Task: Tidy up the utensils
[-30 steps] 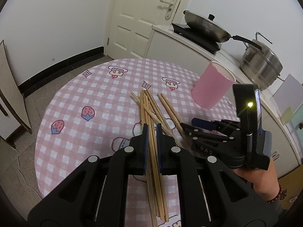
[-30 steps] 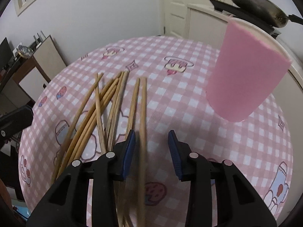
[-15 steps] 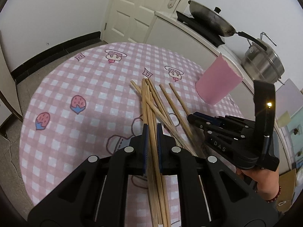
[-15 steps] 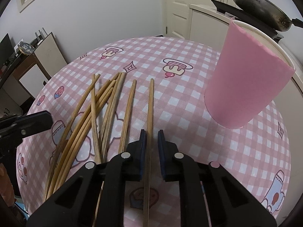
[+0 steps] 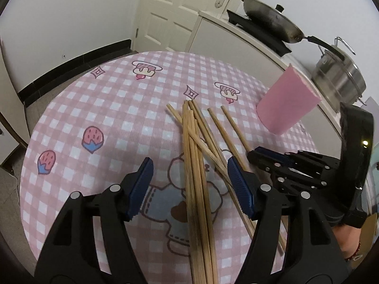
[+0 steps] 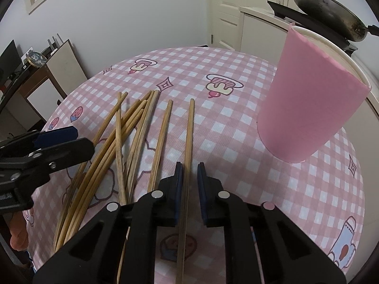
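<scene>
on right tongs [image 5: 254,152]: writing too blurred.

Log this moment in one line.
left claw: opening over chopstick bundle | right claw: shut on single chopstick | pink cup: upright, apart

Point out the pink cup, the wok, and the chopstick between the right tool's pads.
pink cup [image 6: 308,108], right wrist view, its side wall.
wok [image 5: 272,20], left wrist view, its lid.
chopstick [image 6: 188,137], right wrist view, mid shaft.
</scene>
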